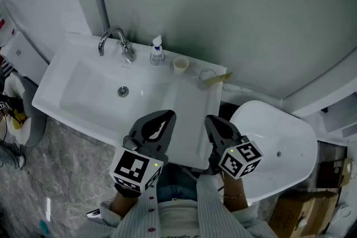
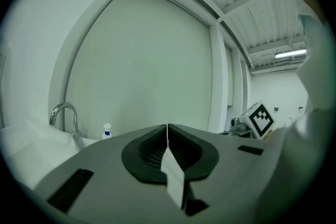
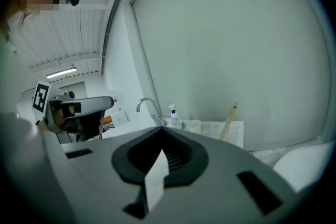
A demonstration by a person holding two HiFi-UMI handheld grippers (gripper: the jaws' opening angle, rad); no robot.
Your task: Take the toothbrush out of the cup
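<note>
A pale wooden toothbrush (image 1: 218,79) leans in a clear glass cup (image 1: 206,76) on the right-hand ledge of the white sink (image 1: 72,103). In the right gripper view the toothbrush (image 3: 229,120) stands tilted, far ahead of the jaws. My left gripper (image 1: 166,115) hovers over the sink's front edge, shut with nothing in it; its jaws (image 2: 167,126) meet along one seam. My right gripper (image 1: 213,120) sits beside it to the right, well short of the cup, also shut and empty (image 3: 160,129).
A chrome faucet (image 1: 114,42), a small pump bottle (image 1: 157,52) and a cream cup (image 1: 180,65) line the sink's back edge. A white toilet (image 1: 273,147) stands to the right and a cardboard box (image 1: 301,214) at lower right. The wall rises right behind the sink.
</note>
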